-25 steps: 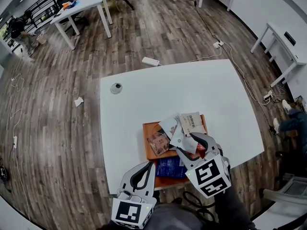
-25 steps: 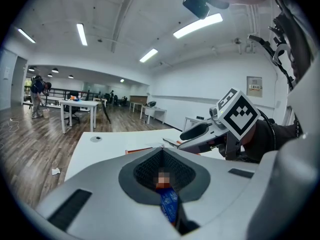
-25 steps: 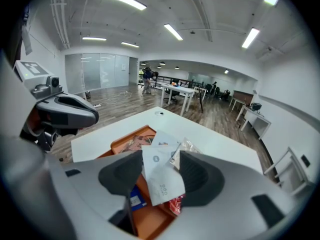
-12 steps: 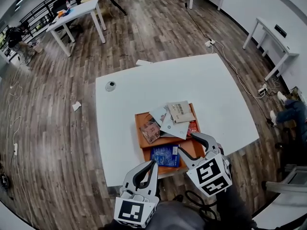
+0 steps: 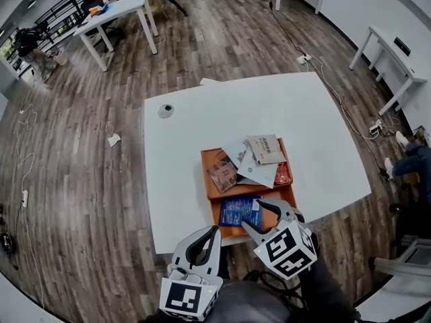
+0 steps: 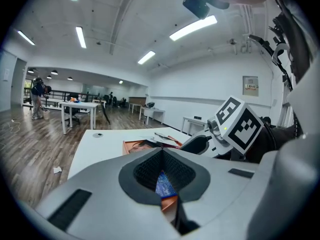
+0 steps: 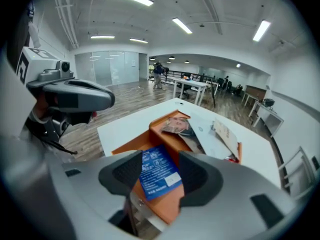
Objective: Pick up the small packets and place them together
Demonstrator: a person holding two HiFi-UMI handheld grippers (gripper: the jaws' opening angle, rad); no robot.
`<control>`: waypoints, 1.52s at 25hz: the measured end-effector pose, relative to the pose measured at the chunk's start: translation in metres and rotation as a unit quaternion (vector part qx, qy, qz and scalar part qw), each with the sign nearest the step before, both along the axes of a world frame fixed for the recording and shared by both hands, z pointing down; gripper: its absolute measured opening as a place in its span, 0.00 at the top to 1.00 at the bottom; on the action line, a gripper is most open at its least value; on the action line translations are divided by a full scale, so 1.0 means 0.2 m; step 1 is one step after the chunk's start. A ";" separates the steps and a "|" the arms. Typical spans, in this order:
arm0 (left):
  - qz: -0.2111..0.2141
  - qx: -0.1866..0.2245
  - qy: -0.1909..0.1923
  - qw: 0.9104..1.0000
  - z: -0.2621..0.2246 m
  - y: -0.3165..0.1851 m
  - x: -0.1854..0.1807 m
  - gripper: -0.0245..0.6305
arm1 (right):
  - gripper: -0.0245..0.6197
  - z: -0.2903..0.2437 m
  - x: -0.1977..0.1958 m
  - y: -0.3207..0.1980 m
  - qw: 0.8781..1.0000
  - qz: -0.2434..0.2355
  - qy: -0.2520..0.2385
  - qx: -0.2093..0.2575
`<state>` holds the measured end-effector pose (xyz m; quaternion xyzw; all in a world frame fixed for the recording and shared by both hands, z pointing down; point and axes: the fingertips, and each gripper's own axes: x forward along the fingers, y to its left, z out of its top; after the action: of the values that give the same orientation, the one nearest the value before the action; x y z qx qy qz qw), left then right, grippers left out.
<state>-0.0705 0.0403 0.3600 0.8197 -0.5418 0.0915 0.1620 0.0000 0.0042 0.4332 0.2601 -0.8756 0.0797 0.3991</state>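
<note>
Moved since earlier: right tongs (image 5: 267, 212) have come back from over the heap in the far half of the tray (image 5: 206, 180) to the near half and dipped toward it; left tongs (image 5: 215, 230) have shifted only a little.
Right tongs: spread wide and framing the blue packet (image 5: 239, 210) from above, with neither pad seeming to press on it.
Left tongs: tips pressed together with nothing pinched, held off the near edge of the tabletop (image 5: 188, 133), just left of the right tongs.
Blue packet: flat and alone in the near half of the tray.
Other packets: piled together (image 5: 254, 165) in the far half, behind the tray's dividing wall, a red one (image 5: 283, 175) at the right end.
Step in hand: probably the reach for the blue packet, the one still apart from the heap.
Next move calls for: dropping lower, catching an edge of a packet that lies flat on the tray floor, then lifting it clear of the dividing wall to the pile.
Hard to make out: how many packets are in the heap, since they overlap; their print is too small to read.
Hidden: right tongs cover the tray's near right corner in the head view; the left gripper view shows only a sliver of blue.
</note>
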 end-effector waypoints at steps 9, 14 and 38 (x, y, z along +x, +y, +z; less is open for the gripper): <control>-0.033 -0.032 0.002 0.999 0.10 -0.08 -0.19 0.96 | 0.57 0.29 -0.16 0.04 0.993 -0.063 0.065 -0.077; -0.038 -0.046 0.006 0.998 0.16 -0.14 -0.23 0.96 | 0.48 0.40 -0.19 0.01 0.989 -0.070 0.083 -0.105; -0.038 -0.041 0.010 0.998 0.15 -0.14 -0.22 0.96 | 0.84 0.44 -0.15 0.00 0.989 -0.059 0.102 -0.085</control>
<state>-0.1138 0.0116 0.3899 0.7922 -0.5666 0.0992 0.2037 -0.0304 0.0048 0.5206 0.1803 -0.8341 0.1031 0.5110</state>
